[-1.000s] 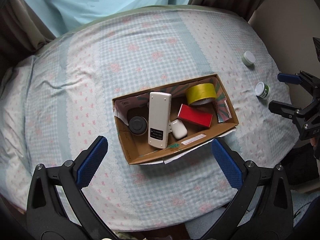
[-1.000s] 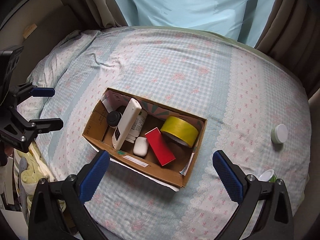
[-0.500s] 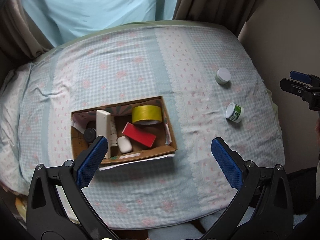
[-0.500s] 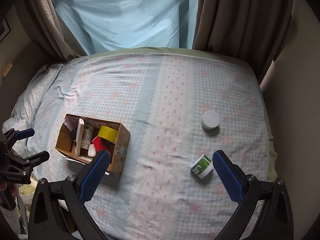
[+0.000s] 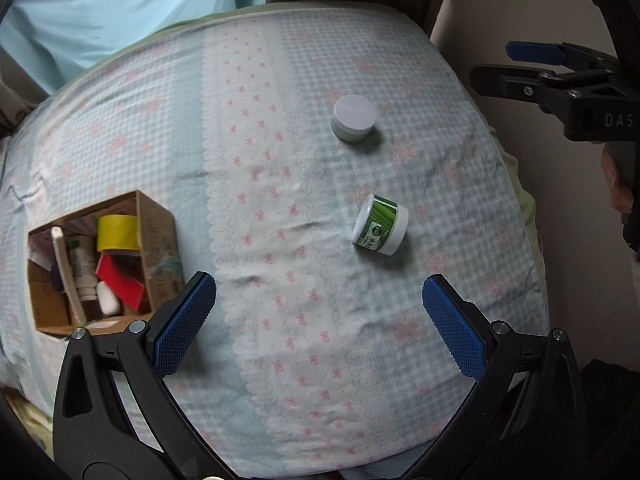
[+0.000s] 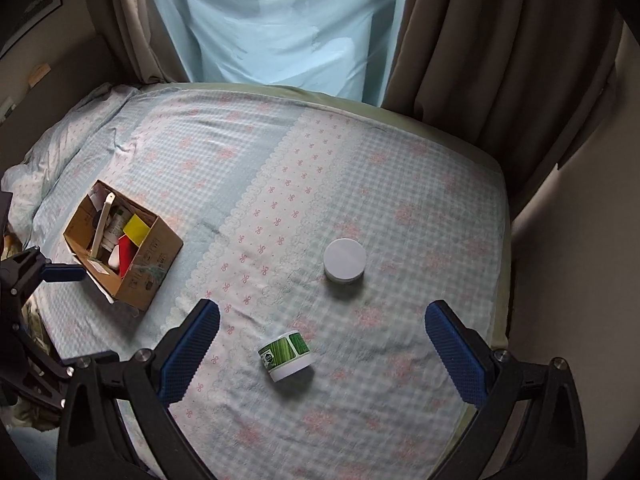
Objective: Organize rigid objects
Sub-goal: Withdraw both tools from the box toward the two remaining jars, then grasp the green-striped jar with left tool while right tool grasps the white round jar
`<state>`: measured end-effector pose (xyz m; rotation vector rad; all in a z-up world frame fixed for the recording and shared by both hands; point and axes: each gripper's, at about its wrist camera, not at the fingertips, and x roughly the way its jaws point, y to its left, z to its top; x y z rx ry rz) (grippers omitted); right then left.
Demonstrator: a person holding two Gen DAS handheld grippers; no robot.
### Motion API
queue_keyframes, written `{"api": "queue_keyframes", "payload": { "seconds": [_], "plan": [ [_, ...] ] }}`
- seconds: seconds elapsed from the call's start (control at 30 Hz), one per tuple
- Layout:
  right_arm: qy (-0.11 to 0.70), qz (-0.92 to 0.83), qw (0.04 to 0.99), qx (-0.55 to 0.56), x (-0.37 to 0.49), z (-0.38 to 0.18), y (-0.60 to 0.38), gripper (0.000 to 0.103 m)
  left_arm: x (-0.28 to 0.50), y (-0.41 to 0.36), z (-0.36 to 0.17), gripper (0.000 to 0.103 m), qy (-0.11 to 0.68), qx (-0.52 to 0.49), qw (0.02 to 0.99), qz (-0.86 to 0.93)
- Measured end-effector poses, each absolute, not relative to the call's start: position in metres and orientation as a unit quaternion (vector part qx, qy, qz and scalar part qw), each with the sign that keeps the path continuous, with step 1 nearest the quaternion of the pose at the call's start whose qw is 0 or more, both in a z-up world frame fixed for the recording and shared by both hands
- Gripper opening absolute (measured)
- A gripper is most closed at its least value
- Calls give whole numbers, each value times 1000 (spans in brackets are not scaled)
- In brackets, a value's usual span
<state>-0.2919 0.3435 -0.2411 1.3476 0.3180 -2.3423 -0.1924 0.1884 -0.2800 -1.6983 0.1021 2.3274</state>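
Observation:
A cardboard box sits on the bed at the left, holding a yellow tape roll, a red box, a white remote and other small items. A green-labelled jar lies on its side on the bedspread. A white-lidded jar stands upright beyond it. My left gripper is open and empty, above the bed between box and jars. My right gripper is open and empty, with the green-labelled jar between its fingers' line of sight, below it.
The bed has a checked blue and pink floral cover. Curtains and a light blue sheet hang behind it. A wall runs along the bed's right side. The right gripper shows at the left wrist view's right edge.
Both grippers have moved right, away from the box and towards the two jars. The box now sits at the left of both views and the jars appear larger and nearer.

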Motion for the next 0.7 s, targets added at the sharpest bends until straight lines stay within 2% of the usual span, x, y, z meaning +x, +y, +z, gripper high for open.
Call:
{"api": "queue_keyframes", "payload": {
  "seconds": [0.33,0.53,0.7],
  "plan": [
    [163,-815,290,475,-359,-380,359,102,-214,277,-414,103,41,-598,137,789],
    [179,-812,324,450,-384,-444,357,102,-231,289,-454,101,32,-572,122,810],
    [182,-807,342,446,-400,-473,350,102,-239,290,-472,87,26,-580,126,804]
  ]
}}
